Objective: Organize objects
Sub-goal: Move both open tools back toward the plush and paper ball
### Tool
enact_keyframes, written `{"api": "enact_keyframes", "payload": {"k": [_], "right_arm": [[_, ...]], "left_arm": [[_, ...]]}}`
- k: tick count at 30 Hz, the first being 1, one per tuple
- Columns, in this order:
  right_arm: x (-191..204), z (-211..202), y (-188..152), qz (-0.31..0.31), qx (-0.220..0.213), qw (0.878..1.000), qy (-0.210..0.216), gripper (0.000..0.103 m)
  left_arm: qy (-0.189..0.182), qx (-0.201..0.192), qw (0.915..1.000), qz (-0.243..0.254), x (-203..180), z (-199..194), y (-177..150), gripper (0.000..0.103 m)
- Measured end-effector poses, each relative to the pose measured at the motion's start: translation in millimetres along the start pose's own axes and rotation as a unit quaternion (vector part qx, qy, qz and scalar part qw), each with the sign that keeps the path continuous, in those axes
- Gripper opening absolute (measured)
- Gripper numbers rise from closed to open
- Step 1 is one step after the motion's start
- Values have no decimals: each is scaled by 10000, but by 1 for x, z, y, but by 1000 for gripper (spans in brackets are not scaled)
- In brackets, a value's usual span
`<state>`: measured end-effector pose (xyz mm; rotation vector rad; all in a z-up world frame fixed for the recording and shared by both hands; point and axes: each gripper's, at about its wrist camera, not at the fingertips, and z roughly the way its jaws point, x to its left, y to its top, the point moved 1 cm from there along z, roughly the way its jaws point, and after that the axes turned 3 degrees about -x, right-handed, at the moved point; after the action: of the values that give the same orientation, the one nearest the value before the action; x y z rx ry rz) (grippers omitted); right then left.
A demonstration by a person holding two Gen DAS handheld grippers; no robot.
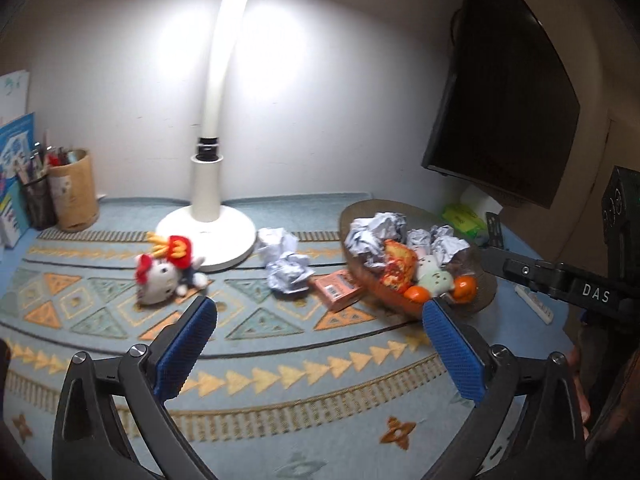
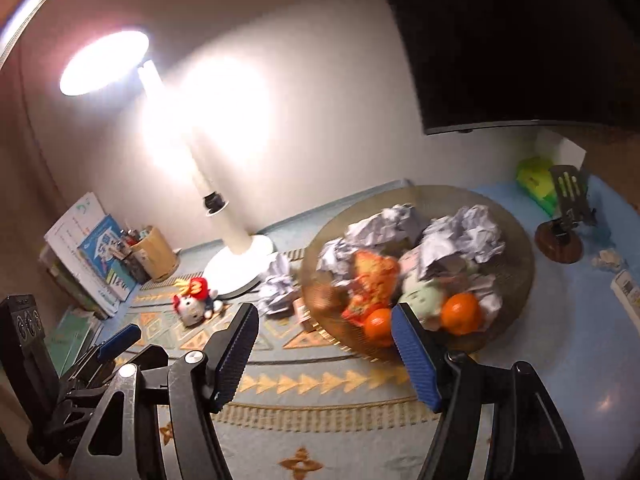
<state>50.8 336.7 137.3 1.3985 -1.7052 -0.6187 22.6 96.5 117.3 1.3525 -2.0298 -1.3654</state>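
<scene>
Take the white lamp [image 1: 208,216] as the marker, standing at the back of the patterned mat [image 1: 280,376].

Far to its left, against the wall, stand a cardboard pen cup [image 1: 76,192] and a dark mesh holder [image 1: 38,200], with books [image 2: 96,256] leaning beside them. Just in front of the lamp's base, on its left side, a small plush cat [image 1: 160,272] with a red bow lies on the mat. Right of the base sit two crumpled paper balls [image 1: 286,258], then an orange box [image 1: 338,288] touching the rim of a wicker basket [image 1: 486,280]. The basket holds more crumpled paper [image 2: 464,232], a red snack bag [image 2: 372,280], a pale green plush [image 2: 424,296] and two oranges [image 2: 460,312]. Further right lies a green packet [image 2: 534,180].

The left gripper [image 1: 320,316] hovers over the mat in front of the lamp, jaws spread wide, nothing between them. The right gripper [image 2: 324,320] hangs before the basket, jaws apart and empty.
</scene>
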Motion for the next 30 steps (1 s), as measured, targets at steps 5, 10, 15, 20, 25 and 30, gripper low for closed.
{"api": "enact_keyframes", "payload": {"k": [5, 10, 15, 20, 25, 30], "right_arm": [[48, 41, -61, -538, 289, 9981, -36, 76], [53, 82, -100, -604, 667, 9955, -293, 76], [55, 91, -103, -750, 748, 9930, -530, 81], [65, 91, -107, -1030, 701, 9900, -660, 84], [72, 86, -110, -1244, 592, 9876, -755, 89], [71, 86, -109, -1214, 594, 9878, -774, 90]], "left_arm": [[692, 354, 9967, -216, 52, 1, -50, 102], [759, 415, 9934, -747, 80, 9, -72, 102], [855, 499, 9923, -749, 80, 13, -76, 102], [932, 463, 9914, -787, 80, 9, -77, 102], [966, 508, 9904, -849, 82, 11, -78, 102], [978, 522, 9904, -823, 81, 11, -78, 102]]}}
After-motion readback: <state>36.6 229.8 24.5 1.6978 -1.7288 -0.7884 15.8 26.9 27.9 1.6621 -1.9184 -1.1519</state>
